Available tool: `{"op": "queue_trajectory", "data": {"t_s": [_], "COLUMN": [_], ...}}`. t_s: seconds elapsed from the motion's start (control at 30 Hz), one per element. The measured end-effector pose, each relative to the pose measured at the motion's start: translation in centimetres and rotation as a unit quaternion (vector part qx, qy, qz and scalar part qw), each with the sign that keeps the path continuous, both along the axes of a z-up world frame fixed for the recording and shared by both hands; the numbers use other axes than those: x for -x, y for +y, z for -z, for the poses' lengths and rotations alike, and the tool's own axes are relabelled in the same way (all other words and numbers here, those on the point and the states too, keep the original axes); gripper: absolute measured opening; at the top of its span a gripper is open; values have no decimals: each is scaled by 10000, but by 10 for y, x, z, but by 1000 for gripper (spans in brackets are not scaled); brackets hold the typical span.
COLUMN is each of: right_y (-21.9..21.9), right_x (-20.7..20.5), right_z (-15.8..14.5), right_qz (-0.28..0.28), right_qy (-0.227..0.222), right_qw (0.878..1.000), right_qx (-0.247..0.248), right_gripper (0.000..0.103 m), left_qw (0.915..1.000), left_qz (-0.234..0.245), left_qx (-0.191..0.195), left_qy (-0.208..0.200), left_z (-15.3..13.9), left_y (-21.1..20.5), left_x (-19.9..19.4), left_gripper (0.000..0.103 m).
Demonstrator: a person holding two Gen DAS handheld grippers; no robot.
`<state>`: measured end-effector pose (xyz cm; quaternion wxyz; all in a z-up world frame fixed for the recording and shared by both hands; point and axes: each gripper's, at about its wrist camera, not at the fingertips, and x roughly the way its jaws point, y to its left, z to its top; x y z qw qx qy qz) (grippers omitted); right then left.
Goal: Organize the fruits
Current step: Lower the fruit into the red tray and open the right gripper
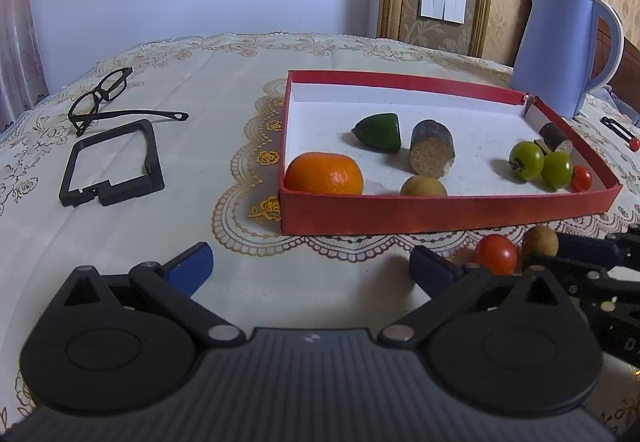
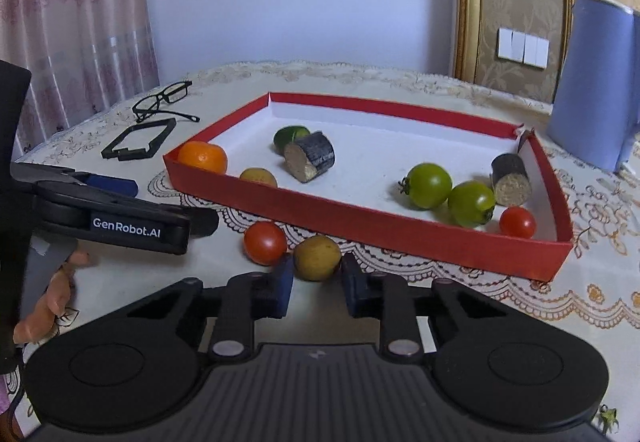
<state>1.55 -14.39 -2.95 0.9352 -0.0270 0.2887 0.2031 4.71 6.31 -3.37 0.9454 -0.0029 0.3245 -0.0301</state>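
Observation:
A red box (image 1: 440, 216) (image 2: 320, 208) on the tablecloth holds an orange (image 1: 325, 173) (image 2: 203, 157), a green fruit (image 1: 378, 132), two dark cut pieces (image 1: 432, 154), a brown round fruit (image 1: 424, 186), two green tomatoes (image 2: 428, 185) and a small red tomato (image 2: 517, 221). Outside, in front of the box, lie a red tomato (image 1: 496, 254) (image 2: 265, 243) and a brown round fruit (image 1: 540, 241) (image 2: 317, 257). My right gripper (image 2: 317, 282) is open with its fingers on either side of that brown fruit, not clearly pressing it. My left gripper (image 1: 312, 266) is open and empty over bare cloth.
Black glasses (image 1: 102, 94) and a black plastic frame (image 1: 112, 162) lie left of the box. A blue kettle (image 1: 564, 50) stands behind its right corner. A small red-tipped item (image 1: 622, 132) lies at the far right.

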Motion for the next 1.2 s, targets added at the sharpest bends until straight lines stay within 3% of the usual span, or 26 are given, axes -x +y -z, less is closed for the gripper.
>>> {"op": "queue_trajectory", "data": {"t_s": [0.33, 0.47, 0.73, 1.07, 1.2], "right_y": [-23, -25, -6, -8, -16], "right_x": [1, -25, -62, -68, -53], "right_z": [-29, -34, -17, -11, -17], "right_qz": [478, 506, 465, 549, 627], "right_qy": [-553, -376, 34, 155, -2], "right_qw": [9967, 9976, 9989, 9983, 9980], "right_qx": [-346, -294, -17, -65, -35], "right_gripper": [25, 25, 25, 25, 26], "left_qw": [10000, 10000, 10000, 10000, 10000], "left_qz": [0, 1, 1, 1, 1], "left_qx": [8, -2, -12, -46, -64], "left_qy": [-3, -1, 0, 8, 11], "left_z": [0, 0, 0, 1, 1], "left_y": [0, 0, 1, 0, -1], "left_x": [0, 0, 0, 0, 0], "left_gripper": [103, 103, 103, 103, 103]}}
